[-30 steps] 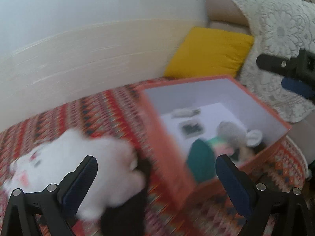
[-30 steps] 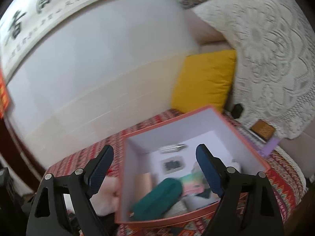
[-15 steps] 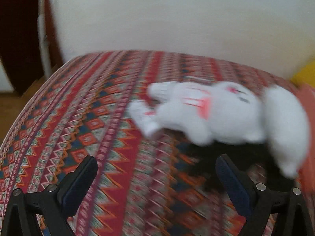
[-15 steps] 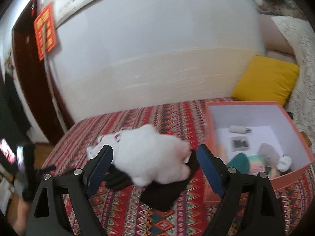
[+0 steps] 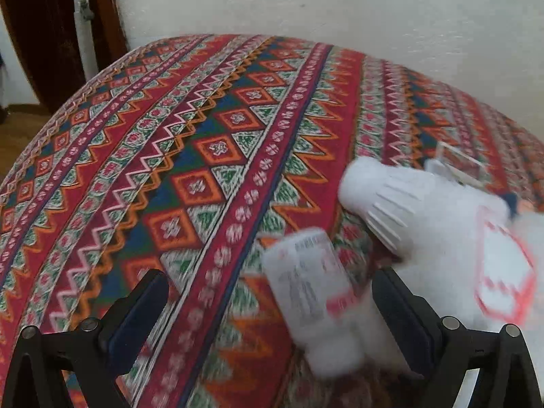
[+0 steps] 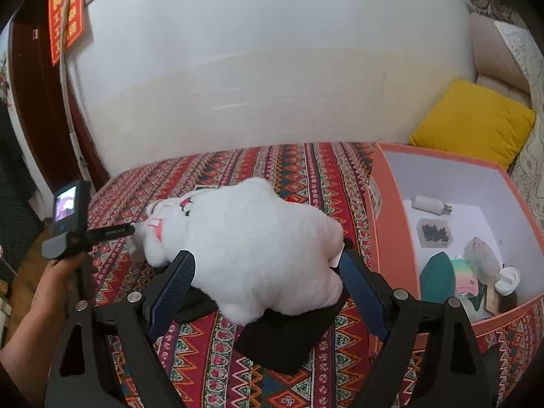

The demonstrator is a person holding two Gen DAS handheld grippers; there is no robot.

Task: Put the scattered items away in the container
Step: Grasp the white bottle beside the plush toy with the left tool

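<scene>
Right now my right gripper (image 6: 267, 292) hangs just over the back end of the white plush toy (image 6: 251, 248), and its jaws are wide apart, one blue pad on each side of the toy's soft body. They hold nothing. The toy lies on its belly on the red patterned blanket (image 6: 292, 166), with its head pointing away from the orange box (image 6: 389, 238). A black cloth (image 6: 285, 336) lies under the toy and sticks out on the side near me.

The orange box sits right of the toy, close to it, and it is open on top. Inside I see a small clear bottle (image 6: 430, 205), a see-through tub with dark bits (image 6: 435, 233), a green pouch (image 6: 437, 280) and a white cup (image 6: 508, 280), with some other soft things I cannot name. A yellow pillow (image 6: 474, 120) rests behind the box, against the wall.

My left gripper (image 5: 268, 309) is at the toy's head end, low over the blanket. Its jaws are apart too and hold nothing. Between them, a bit blurry, lies a white bottle with red and gray print (image 5: 314, 302). It is just beside the toy's paw (image 5: 377, 193).
</scene>
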